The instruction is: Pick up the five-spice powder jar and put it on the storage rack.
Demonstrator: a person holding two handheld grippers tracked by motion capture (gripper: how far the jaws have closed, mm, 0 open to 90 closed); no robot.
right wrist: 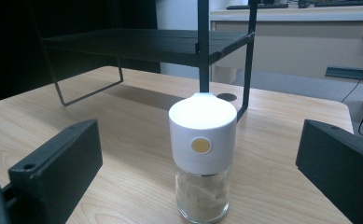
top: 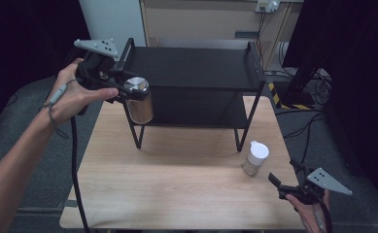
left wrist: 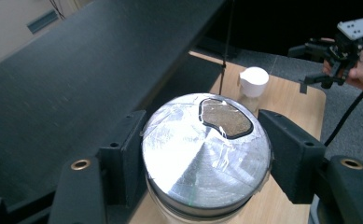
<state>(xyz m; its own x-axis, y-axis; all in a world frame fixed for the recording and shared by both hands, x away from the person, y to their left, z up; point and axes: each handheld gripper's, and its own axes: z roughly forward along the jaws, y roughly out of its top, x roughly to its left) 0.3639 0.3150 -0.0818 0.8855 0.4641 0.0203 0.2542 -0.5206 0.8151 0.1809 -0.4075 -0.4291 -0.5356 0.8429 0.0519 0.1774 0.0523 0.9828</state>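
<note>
Dark curtains close off both sides of the high view, and a pale wooden table point(top: 177, 189) takes up the lower middle of the frame, with a black two-tier metal rack point(top: 196, 68) standing on its far half. At the upper left of that frame the left gripper point(top: 128, 92), held in the person's left hand point(top: 72, 97), is clenched on a glass jar with a shiny metal lid point(top: 139, 99); the jar hangs in the air in front of the rack's left end, about level with the top shelf and well above the tabletop. In the left gripper view the same jar's lid point(left wrist: 206, 154) sits in the lower middle, with the two black jaws pressing its sides from left and right, and a dark opening in the lid shows brownish contents. Behind it in that frame the rack's top shelf point(left wrist: 90, 70) slants across the upper left. At the lower right of the high view the right gripper point(top: 286, 187) rests low near the table's right corner, its jaws released and holding nothing. Just up and left of it stands a small glass grinder with a white cap point(top: 255, 158), upright on the table near the rack's front right leg. In the right gripper view that grinder point(right wrist: 202, 158) stands in the centre between the spread jaws, clear of both, with pale powder in its glass base.
</note>
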